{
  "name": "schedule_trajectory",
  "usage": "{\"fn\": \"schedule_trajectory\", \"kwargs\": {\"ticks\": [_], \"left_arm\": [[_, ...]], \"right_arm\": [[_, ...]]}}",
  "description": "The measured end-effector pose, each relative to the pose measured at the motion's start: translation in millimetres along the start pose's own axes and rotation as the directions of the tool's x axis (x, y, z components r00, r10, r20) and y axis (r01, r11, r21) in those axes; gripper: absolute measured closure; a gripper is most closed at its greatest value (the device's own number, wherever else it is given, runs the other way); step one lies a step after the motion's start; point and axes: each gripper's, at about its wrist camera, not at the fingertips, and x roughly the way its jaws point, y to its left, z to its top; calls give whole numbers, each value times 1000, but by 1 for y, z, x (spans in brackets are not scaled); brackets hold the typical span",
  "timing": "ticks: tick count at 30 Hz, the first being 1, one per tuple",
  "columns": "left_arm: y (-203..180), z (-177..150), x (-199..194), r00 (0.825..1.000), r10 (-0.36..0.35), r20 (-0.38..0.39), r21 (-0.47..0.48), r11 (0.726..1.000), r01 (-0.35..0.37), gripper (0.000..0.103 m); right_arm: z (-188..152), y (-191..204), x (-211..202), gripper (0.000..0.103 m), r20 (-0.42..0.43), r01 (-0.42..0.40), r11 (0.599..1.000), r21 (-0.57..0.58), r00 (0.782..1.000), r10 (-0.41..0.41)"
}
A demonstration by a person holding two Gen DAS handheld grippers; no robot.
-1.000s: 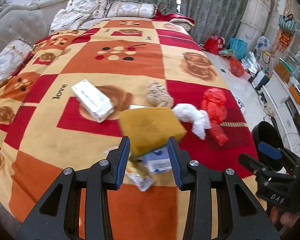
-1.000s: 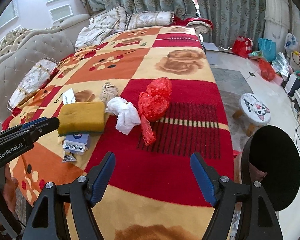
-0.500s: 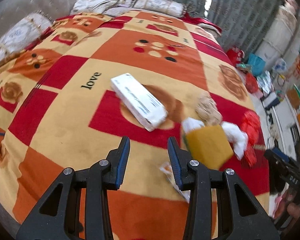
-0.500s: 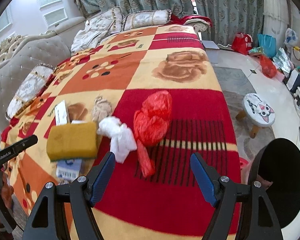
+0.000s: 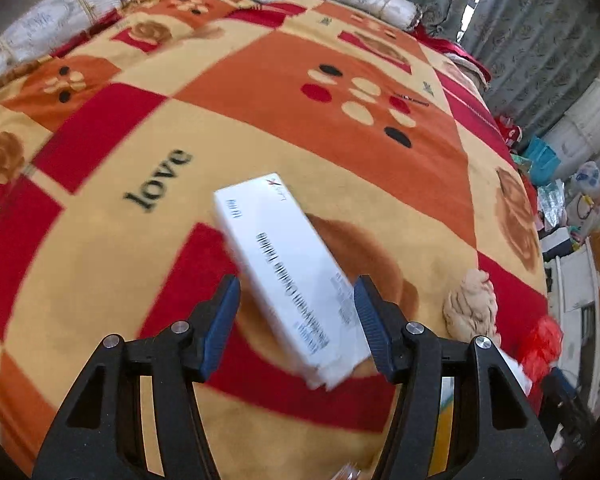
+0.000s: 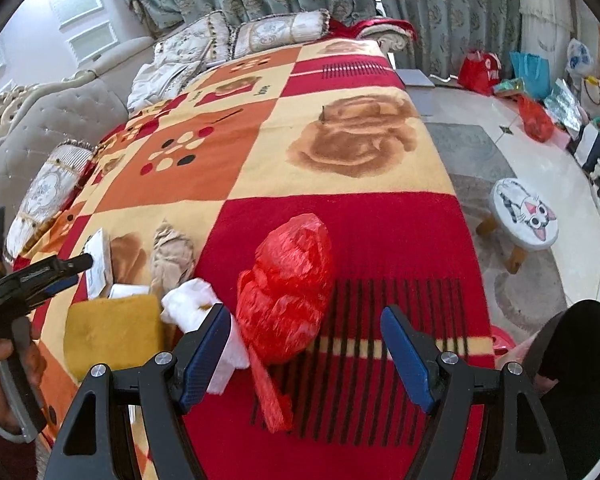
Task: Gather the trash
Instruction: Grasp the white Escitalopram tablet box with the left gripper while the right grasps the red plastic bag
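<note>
Left tongs [image 5: 296,320]: jaws apart, just been opening. White box [image 5: 288,276] lies on the blanket [image 5: 100,240] with its near end between the blue pads [image 5: 220,328]; the right pad's tip sits at the box's edge, but whether it touches cannot be told (motion blur). No grip seen. Box runs diagonally, far end up and left of the tongs, beside the printed word "love".

Right of the left tongs: tan wad [image 5: 470,304] on the blanket, then a red bag [image 5: 540,344] at the frame edge.

Right tongs [image 6: 306,354]: jaws spread wide, holding nothing. Red bag [image 6: 288,292] lies on the blanket just ahead, between the lines of the two fingers, nearer the left one; its twisted tail trails back toward the tongs. White tissue [image 6: 196,312] lies at the left finger, partly hidden behind it. Further left: yellow sponge [image 6: 112,332], then tan wad [image 6: 172,256] and white box [image 6: 98,264] beyond.

In the right view the left tongs [image 6: 76,266] reach to the box, held by a hand [image 6: 4,364].

Far right of the right tongs: cat stool [image 6: 526,216] on the floor; black bin [image 6: 580,380] at the near right edge.
</note>
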Motion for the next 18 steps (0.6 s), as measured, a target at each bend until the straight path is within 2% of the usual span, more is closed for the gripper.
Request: {"fn": "schedule_trajectory", "kwargs": {"ticks": [3, 6, 7, 8, 9, 11, 12, 14, 18], "left_arm": [[-5, 4, 12, 1000, 2, -10, 5, 1000, -2, 43], [-12, 4, 15, 1000, 19, -2, 39, 999, -18, 43], [-14, 4, 16, 1000, 27, 4, 56, 998, -27, 43], [-15, 4, 16, 1000, 29, 6, 69, 997, -29, 44], [-16, 4, 17, 1000, 31, 7, 82, 996, -31, 45], [-15, 3, 15, 1000, 12, 0, 97, 995, -12, 49], [-13, 2, 13, 1000, -12, -6, 92, 996, 13, 53], [-7, 1, 7, 998, -61, -18, 73, 995, 62, 56], [-4, -1, -20, 998, -62, 11, 94, 994, 60, 56]], "right_arm": [[2, -2, 13, 28, -28, -14, 1000, 17, 999, 15], [2, -3, 21, 28, -25, -71, 997, 42, 997, 73], [1, -2, 23, 32, -18, -78, 996, 42, 997, 78], [1, 0, 24, 48, -12, -89, 995, 37, 996, 89], [1, 2, 25, 58, -13, -110, 993, 35, 994, 110], [1, 7, 21, 64, -7, -116, 993, 19, 993, 116], [0, 10, 18, 65, 1, -105, 994, 1, 994, 105], [0, 17, 8, 65, 24, -85, 996, -40, 996, 86], [1, 20, -19, 66, 73, -80, 995, -62, 994, 84]]}}
